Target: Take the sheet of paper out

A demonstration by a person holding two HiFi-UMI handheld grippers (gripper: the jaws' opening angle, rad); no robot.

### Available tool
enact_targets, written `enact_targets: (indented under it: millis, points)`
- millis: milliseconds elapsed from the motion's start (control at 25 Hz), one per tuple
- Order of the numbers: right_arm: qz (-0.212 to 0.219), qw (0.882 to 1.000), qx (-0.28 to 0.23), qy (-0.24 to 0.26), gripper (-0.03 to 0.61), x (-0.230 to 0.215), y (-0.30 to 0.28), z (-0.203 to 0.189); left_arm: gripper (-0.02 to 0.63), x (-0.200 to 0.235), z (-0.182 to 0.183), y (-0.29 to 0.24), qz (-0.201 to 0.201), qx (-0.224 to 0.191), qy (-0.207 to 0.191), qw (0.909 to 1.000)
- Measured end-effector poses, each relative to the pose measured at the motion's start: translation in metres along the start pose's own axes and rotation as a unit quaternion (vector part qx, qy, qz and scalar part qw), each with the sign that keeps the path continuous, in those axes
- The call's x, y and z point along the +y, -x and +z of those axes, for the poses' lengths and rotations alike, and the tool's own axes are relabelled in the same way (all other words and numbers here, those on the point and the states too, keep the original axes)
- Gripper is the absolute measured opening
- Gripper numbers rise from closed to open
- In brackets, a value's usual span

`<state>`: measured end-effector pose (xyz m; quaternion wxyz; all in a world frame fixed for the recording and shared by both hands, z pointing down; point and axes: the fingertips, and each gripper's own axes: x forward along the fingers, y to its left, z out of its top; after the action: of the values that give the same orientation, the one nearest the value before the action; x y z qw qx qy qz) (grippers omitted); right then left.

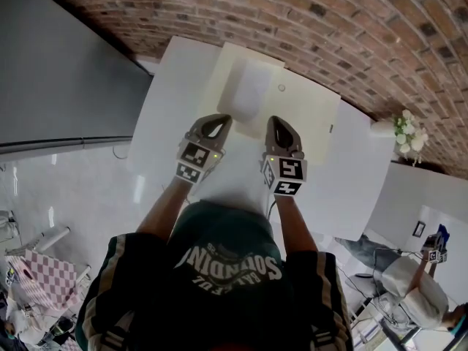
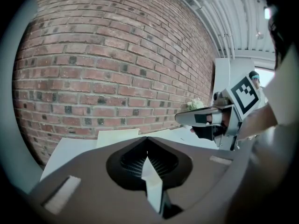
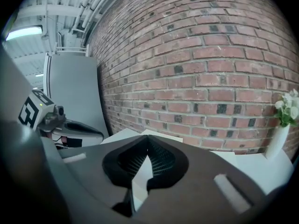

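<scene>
A cream flat folder (image 1: pixel 303 119) lies on the white table (image 1: pixel 172 93) near the brick wall. It has a small snap button (image 1: pixel 281 88), and a paler rectangle (image 1: pixel 248 86) that may be the sheet of paper shows on it. My left gripper (image 1: pixel 220 120) hovers at the folder's near left edge, jaws together and empty. My right gripper (image 1: pixel 277 121) hovers beside it over the folder's near part, also shut and empty. The left gripper view shows its closed jaws (image 2: pixel 147 138) before the folder (image 2: pixel 117 136). The right gripper view shows closed jaws (image 3: pixel 148 137) and the folder's corner (image 3: pixel 166 136).
A brick wall (image 1: pixel 329 28) runs behind the table. A grey panel (image 1: pixel 58 79) stands at the left. A white vase of flowers (image 1: pixel 401 131) sits at the table's far right corner, also visible as the vase (image 3: pixel 279 141). Another person (image 1: pixel 420 280) is at the lower right.
</scene>
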<state>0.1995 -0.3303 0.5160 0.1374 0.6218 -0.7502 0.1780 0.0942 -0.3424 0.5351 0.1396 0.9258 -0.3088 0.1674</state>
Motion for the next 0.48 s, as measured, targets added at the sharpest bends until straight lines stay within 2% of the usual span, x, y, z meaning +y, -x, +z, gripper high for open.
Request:
enact_targets:
  millis: [480]
  points:
    - [0.04, 0.995, 0.094, -0.01, 0.003, -0.019, -0.061, -0.038, 0.011, 0.01, -0.031, -0.017, 0.002, 0.039, 0.029, 0.9988]
